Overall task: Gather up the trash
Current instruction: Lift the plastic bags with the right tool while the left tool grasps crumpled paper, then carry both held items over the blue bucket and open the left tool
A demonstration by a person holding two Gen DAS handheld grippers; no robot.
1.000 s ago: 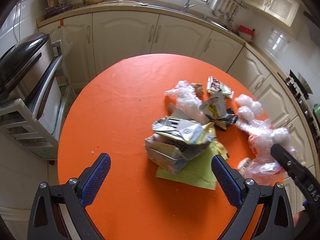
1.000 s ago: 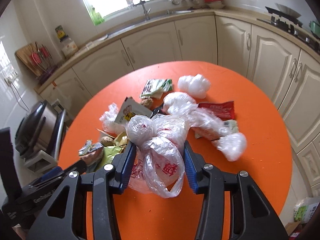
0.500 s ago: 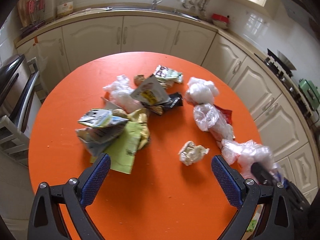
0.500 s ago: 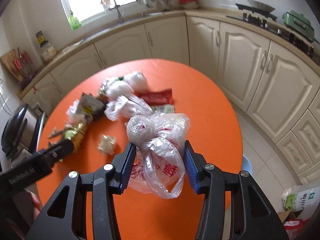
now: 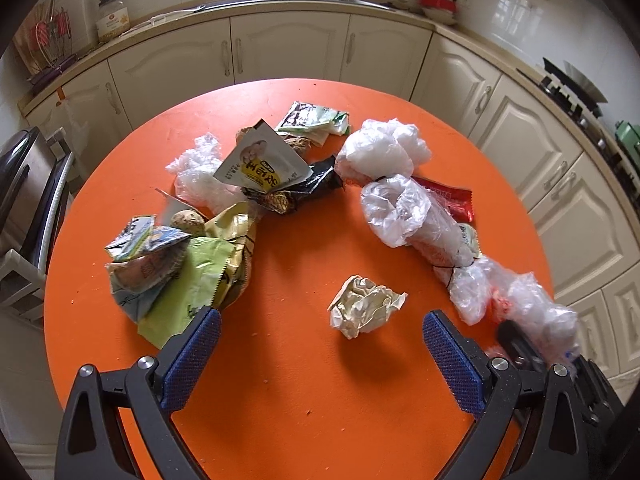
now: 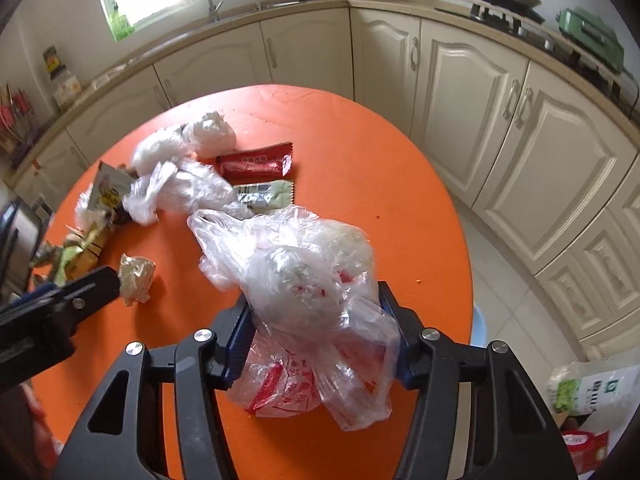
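While the right gripper (image 6: pixel 316 340) pinched the thin clear plastic bag (image 6: pixel 304 288), it could slip free; the left gripper (image 5: pixel 320 344) gaped empty near the crumpled paper wad (image 5: pixel 364 306) on the round orange desk (image 5: pixel 288 380).

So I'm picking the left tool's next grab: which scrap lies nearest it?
The crumpled pale wrapper ball, alone between the left tool pads; other litter sits farther off.

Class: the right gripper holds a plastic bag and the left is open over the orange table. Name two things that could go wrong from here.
1. The plastic bag hangs loose from the right gripper and could slip out.
2. The open left gripper might push the light crumpled paper ball away instead of gripping it.
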